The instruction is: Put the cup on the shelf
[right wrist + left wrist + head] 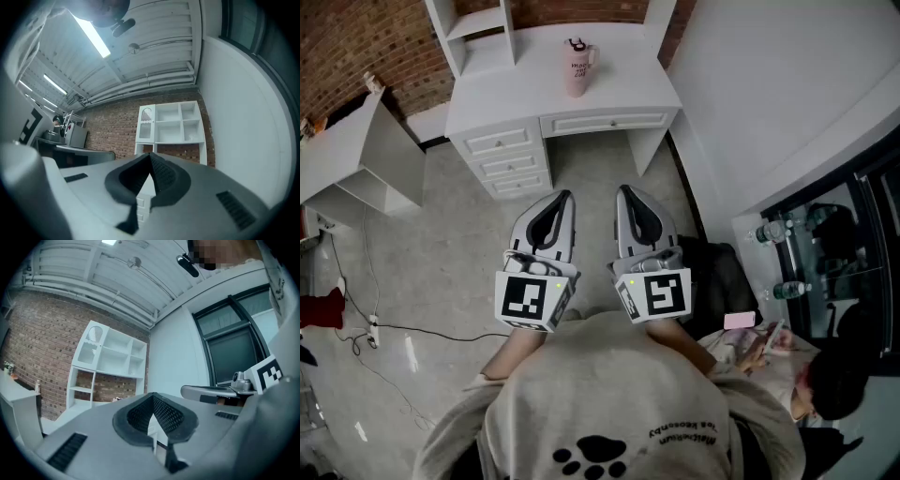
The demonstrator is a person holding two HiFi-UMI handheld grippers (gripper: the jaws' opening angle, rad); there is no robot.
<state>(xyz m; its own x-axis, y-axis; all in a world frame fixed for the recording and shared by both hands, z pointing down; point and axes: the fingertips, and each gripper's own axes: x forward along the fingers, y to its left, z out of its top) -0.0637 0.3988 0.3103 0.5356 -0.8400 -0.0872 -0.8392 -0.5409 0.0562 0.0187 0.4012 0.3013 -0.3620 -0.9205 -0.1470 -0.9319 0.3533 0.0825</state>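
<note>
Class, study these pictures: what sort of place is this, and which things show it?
Probably an indoor studio staged as a home room: a white desk with drawers, a white cubby shelf against a red brick wall, and a pink lidded cup on the desk.

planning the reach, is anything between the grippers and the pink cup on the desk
Nothing visible does. The cup stands on the white desk; only floor lies between it and the left gripper and right gripper, both shut and empty.
</note>
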